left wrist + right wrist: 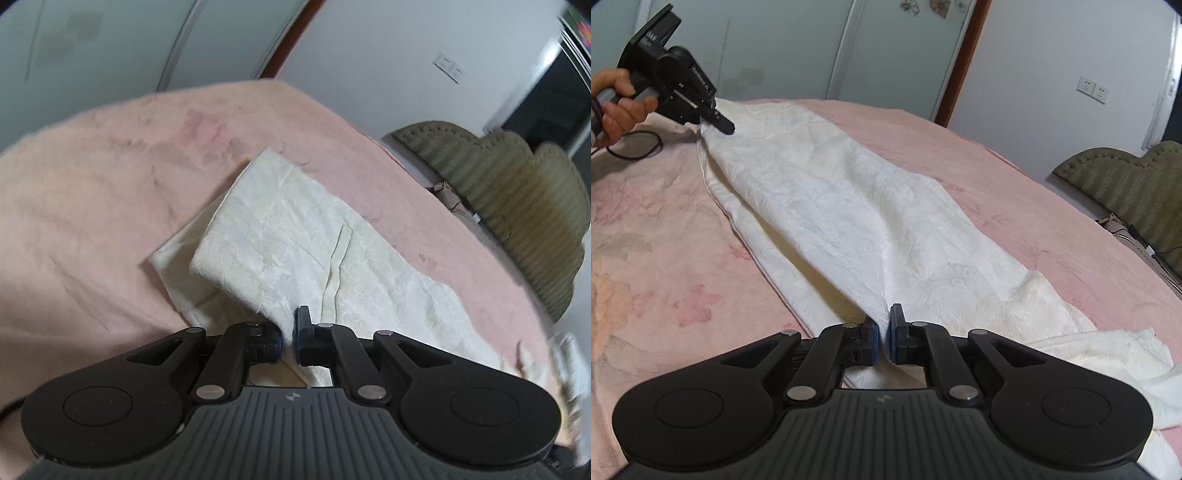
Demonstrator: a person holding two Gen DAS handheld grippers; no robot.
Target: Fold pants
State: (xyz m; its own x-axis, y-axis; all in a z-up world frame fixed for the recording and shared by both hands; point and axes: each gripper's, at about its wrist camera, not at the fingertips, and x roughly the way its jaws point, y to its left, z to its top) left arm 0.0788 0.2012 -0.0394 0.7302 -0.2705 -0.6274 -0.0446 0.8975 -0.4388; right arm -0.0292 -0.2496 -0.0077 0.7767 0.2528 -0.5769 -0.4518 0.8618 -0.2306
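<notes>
Lighting: soft, even indoor light is filling both views; no glare is showing. Shadows: the white pants [849, 206] are casting only faint grey shading along their folds, and a soft shadow is lying on the pink bed [665, 236] beside their lifted edge. Blur: the left wrist view is smearing throughout, worst at its right edge; the right wrist view is staying sharper. Distortion: fisheye bending is curving the bed's edge and the wall lines, and dark corners are creeping in at the top of each frame
</notes>
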